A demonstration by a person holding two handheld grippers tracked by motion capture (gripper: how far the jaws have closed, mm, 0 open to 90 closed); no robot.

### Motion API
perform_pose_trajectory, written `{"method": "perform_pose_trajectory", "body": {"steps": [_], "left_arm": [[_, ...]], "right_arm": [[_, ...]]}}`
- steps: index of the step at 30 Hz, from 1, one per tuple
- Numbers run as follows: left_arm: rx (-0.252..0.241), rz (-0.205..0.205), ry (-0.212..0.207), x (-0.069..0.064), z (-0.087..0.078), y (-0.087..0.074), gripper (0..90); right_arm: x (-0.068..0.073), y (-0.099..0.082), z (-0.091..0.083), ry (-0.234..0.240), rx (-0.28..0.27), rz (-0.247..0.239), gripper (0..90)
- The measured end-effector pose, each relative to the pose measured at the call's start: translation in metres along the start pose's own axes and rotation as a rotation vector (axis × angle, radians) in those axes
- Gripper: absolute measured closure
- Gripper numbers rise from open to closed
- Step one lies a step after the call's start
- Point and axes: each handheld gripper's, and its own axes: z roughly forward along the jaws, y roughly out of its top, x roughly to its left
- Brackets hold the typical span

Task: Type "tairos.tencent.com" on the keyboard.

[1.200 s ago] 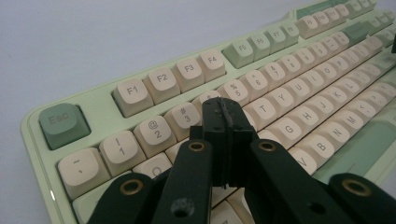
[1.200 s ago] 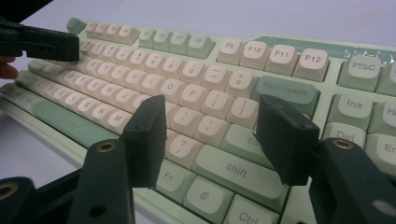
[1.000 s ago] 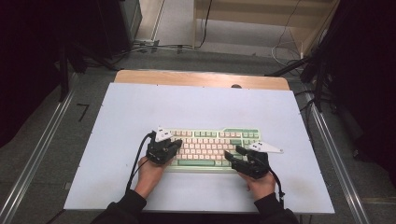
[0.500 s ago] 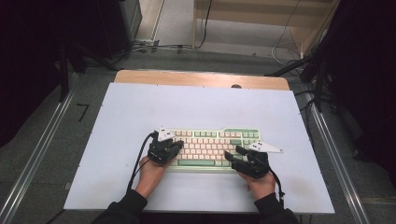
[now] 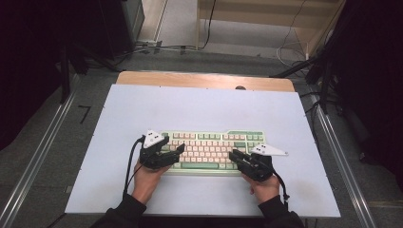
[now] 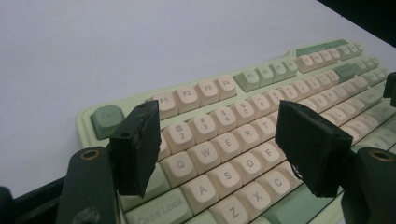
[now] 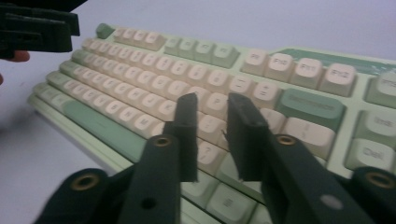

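Table [image 5: 142, 109]: pale blue top, with the keyboard [image 5: 214, 149] lying flat near the person's edge, centred and square to it. The keyboard is green and cream, and both grippers hang over it.

Left gripper [image 5: 178, 151] is over the left end; in the left gripper view [image 6: 219, 140] its jaws have just been opening and stand wide apart above the Q-W-A-S keys [image 6: 212, 161], with nothing between them and no pad on a key.

Right gripper [image 5: 234, 156] is over the right-hand letter block; in the right gripper view [image 7: 212, 140] its jaws have just been closing and are now almost together with a thin gap, empty, the tips just above the keys near P [image 7: 216, 103]. I can't tell if a tip touches.

The step looks like key pressing. To do it well, I'd keep the pressing jaws closed to one narrow tip, come straight down on the middle of a single key, and avoid straddling its neighbours. The left should close up before it presses. Keep the pushes light so the keyboard doesn't slide on the smooth top.
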Motion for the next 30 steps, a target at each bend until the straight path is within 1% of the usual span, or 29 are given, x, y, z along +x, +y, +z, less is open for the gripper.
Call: {"method": "perform_pose_trajectory", "body": {"steps": [1, 5, 9, 13, 19, 22, 24, 30], "left_arm": [[-0.003, -0.006, 0.012, 0.001, -0.003, -0.002, 31.7], [-0.007, -0.03, 0.029, 0.007, -0.011, -0.008, 31.9], [-0.011, -0.043, 0.052, 0.012, -0.02, -0.013, 32.6], [-0.019, -0.058, 0.071, 0.016, -0.028, -0.018, 33.4], [-0.031, -0.072, 0.091, 0.02, -0.038, -0.023, 34.0], [-0.029, -0.074, 0.095, 0.021, -0.04, -0.025, 34.0], [-0.028, -0.075, 0.1, 0.021, -0.04, -0.025, 34.3], [-0.022, -0.077, 0.092, 0.021, -0.041, -0.026, 35.0]], "right_arm": [[0.002, 0.001, 0.002, 0.008, 0.008, -0.01, 81.0], [0.011, 0.004, 0.013, 0.039, 0.037, -0.055, 86.6], [0.02, 0.008, 0.024, 0.069, 0.053, -0.09, 87.0], [0.028, 0.011, 0.035, 0.088, 0.068, -0.116, 87.0], [0.036, 0.014, 0.045, 0.106, 0.085, -0.135, 86.9], [0.039, 0.013, 0.049, 0.116, 0.095, -0.153, 86.9], [0.041, 0.013, 0.051, 0.12, 0.101, -0.156, 86.9], [0.045, 0.013, 0.055, 0.12, 0.115, -0.176, 86.9]]}}
